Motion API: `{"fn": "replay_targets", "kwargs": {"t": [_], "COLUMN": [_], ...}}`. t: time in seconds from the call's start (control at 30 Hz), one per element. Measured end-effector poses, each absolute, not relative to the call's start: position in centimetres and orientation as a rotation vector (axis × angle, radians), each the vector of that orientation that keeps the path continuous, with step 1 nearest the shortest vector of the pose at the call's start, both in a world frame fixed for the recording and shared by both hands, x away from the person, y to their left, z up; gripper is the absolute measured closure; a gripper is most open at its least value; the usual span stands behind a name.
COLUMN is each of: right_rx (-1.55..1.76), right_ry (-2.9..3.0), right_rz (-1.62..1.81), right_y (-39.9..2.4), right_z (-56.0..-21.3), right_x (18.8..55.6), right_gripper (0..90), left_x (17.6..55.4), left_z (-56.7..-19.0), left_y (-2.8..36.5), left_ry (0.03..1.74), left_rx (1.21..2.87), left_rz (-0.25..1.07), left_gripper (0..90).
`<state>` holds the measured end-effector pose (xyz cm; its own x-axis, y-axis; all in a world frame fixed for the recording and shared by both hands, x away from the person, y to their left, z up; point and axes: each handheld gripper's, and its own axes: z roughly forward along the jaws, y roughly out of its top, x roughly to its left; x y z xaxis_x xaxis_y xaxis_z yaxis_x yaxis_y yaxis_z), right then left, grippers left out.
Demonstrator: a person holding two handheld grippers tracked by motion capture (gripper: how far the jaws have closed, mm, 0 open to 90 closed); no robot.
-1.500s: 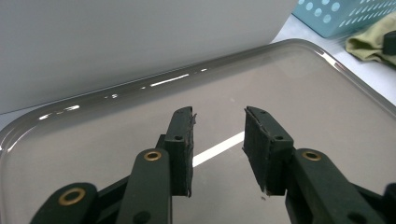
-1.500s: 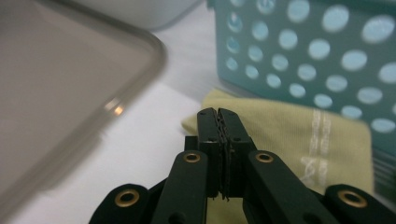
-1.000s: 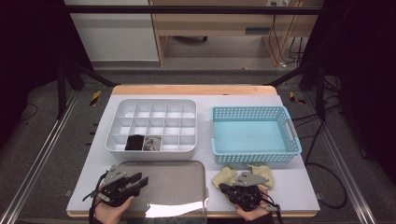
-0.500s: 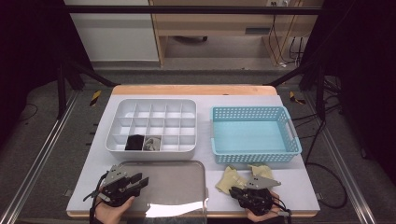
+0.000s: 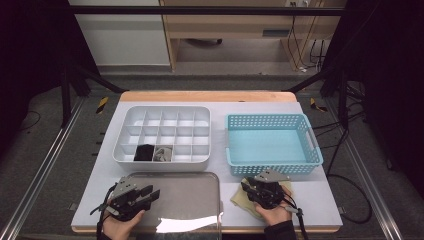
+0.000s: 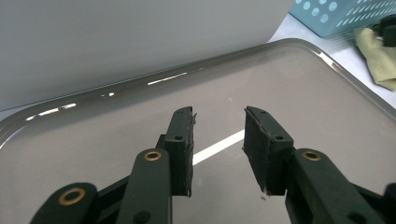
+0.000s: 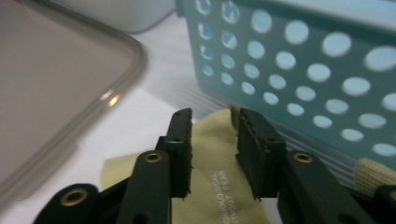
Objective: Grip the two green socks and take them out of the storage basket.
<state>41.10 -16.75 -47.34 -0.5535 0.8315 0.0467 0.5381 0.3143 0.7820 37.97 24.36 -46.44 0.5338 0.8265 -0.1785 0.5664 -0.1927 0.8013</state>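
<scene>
On the tabletop (image 5: 310,197) in front of you, back left, sits the white divided box (image 5: 162,132): most compartments look bare, but the front row has a black item (image 5: 144,152) in one cell & a grey-white item (image 5: 162,153) in the cell right beside it; can't tell what either is. Back right, the blue basket (image 5: 272,142) w/ round holes in its walls, nothing seen inside. Front left, a shallow grey tray (image 5: 185,200), glossy, w/ light glare on it, nothing seen on it.

The cloth (image 7: 219,158) is your working item: pale yellow, soft, lying flat & a bit rumpled on the tabletop just in front of the basket's near wall, right of the tray. Small printed lettering shows on it in the right gripper view, too blurred to read fully. A ribbed tan edge (image 7: 369,175) shows at far right, by the basket.

Your right gripper (image 7: 214,154) is over the cloth, jaws apart w/ a clear gap; they've just been opening, & the cloth lies below/between them, not pinched. Your right hand (image 5: 272,212) holds it near the front edge.

Your left gripper (image 6: 217,149) hovers over the tray, jaws about half apart, nothing between them, not touching anything you can see.
</scene>
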Motion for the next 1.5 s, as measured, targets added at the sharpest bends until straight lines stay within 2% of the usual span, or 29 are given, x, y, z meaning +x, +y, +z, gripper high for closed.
{"fn": "replay_targets", "kwargs": {"t": [0.1,0.13,0.2,0.27,0.67,0.97,1.5], "right_rx": [1.228,1.228,1.218,1.212,1.051,0.91,0.89], "right_ry": [2.257,2.272,2.28,2.28,2.228,2.409,2.578], "right_rz": [1.075,1.06,1.083,1.105,1.363,1.41,1.354], "right_y": [-16.8,-16.8,-17.0,-17.1,-16.6,-13.1,-11.8], "right_z": [-48.1,-48.3,-48.3,-48.1,-45.4,-46.7,-48.2], "right_x": [41.4,41.5,41.3,41.1,39.4,38.3,37.5], "right_gripper": [67.3,70.3,83.6,87.4,87.4,86.9,83.8], "left_x": [38.0,38.0,37.9,37.9,37.8,37.8,37.9], "left_z": [-46.4,-46.4,-46.4,-46.4,-46.2,-46.2,-45.3], "left_y": [24.3,24.3,24.3,24.3,24.1,24.2,23.4], "left_ry": [1.141,1.141,1.14,1.138,1.129,1.129,1.093], "left_rx": [1.883,1.883,1.881,1.879,1.878,1.877,1.872], "left_rz": [0.368,0.368,0.369,0.371,0.368,0.366,0.338], "left_gripper": [61.9,61.9,61.9,61.9,61.9,61.9,60.9]}}
